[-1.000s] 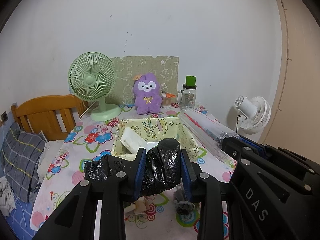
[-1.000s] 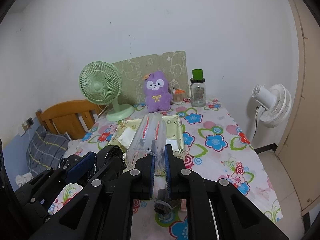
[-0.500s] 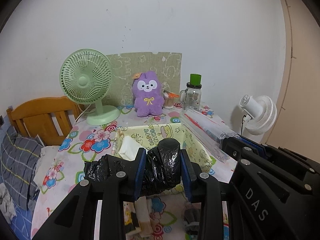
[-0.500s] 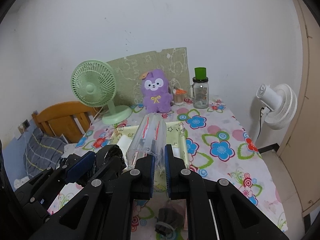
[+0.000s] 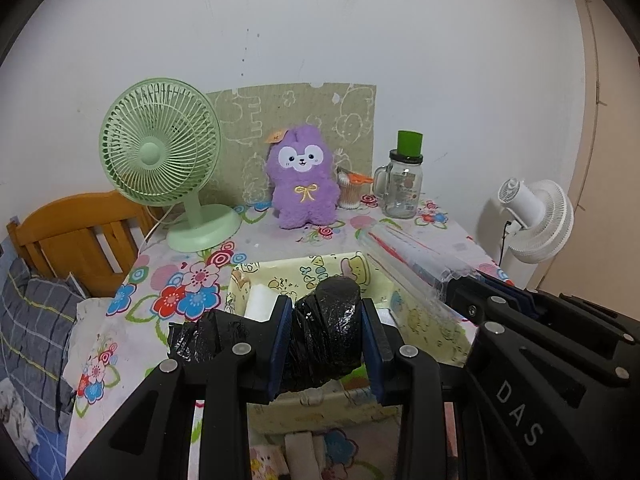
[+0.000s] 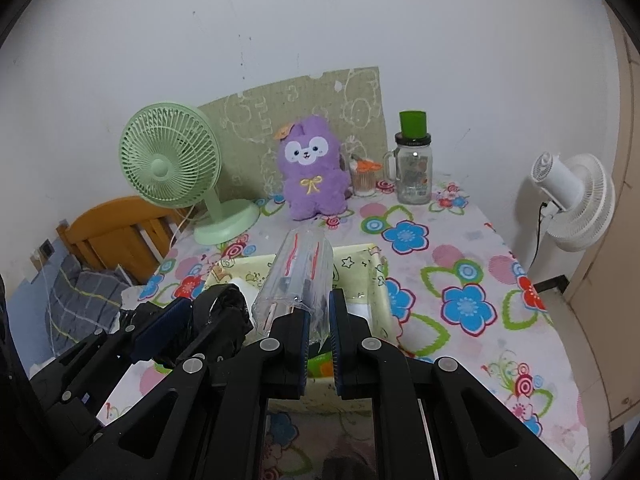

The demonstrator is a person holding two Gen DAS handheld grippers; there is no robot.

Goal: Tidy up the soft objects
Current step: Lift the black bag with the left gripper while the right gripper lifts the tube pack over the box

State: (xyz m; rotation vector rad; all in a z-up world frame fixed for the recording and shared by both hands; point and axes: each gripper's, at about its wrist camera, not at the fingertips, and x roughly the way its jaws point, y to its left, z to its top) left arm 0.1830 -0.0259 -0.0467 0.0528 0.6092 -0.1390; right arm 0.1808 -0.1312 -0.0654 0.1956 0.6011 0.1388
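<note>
Left gripper clamped on black plastic roll at lower centre, right gripper pinched tight on clear bag pack, both above yellow box; risks slippery film sliding out, missing box.

A plain white wall backs the counter with its flowered cloth. A wooden headboard stands left; a white fan right.

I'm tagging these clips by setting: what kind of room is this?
Probably a bedroom at home: a wooden bed frame with bedding beside a table with a floral cloth, holding a purple plush toy and green fan.
</note>
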